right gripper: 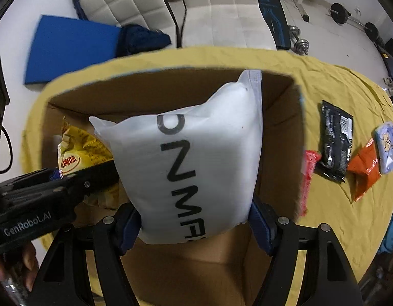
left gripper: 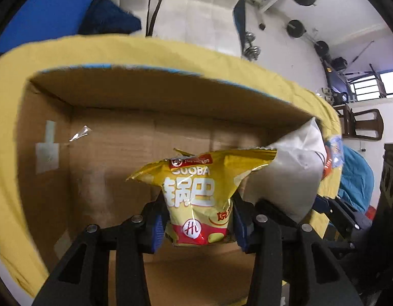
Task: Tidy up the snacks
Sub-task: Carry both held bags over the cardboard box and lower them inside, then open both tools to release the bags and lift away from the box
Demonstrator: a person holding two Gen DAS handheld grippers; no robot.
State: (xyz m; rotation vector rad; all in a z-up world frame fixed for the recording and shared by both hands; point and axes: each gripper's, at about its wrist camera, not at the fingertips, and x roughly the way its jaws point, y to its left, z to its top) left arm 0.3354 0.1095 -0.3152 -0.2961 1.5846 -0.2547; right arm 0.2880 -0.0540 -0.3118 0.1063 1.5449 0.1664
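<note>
My left gripper [left gripper: 197, 225] is shut on a yellow snack bag [left gripper: 196, 191] with white lettering, held over the open cardboard box [left gripper: 107, 153]. My right gripper [right gripper: 193, 225] is shut on a puffy white bag [right gripper: 193, 153] with black letters, also above the box [right gripper: 280, 127]. In the left wrist view the white bag [left gripper: 290, 176] hangs just right of the yellow one. In the right wrist view the yellow bag [right gripper: 79, 150] and the left gripper [right gripper: 56, 186] sit at the left, inside the box opening.
The box stands on a yellow cloth [right gripper: 331, 76]. On the cloth right of the box lie a red packet [right gripper: 307, 178], a black packet [right gripper: 335, 140], an orange packet [right gripper: 364, 170] and a light blue packet [right gripper: 387, 148]. A blue mat [right gripper: 68, 48] and gym weights [right gripper: 301, 44] are on the floor.
</note>
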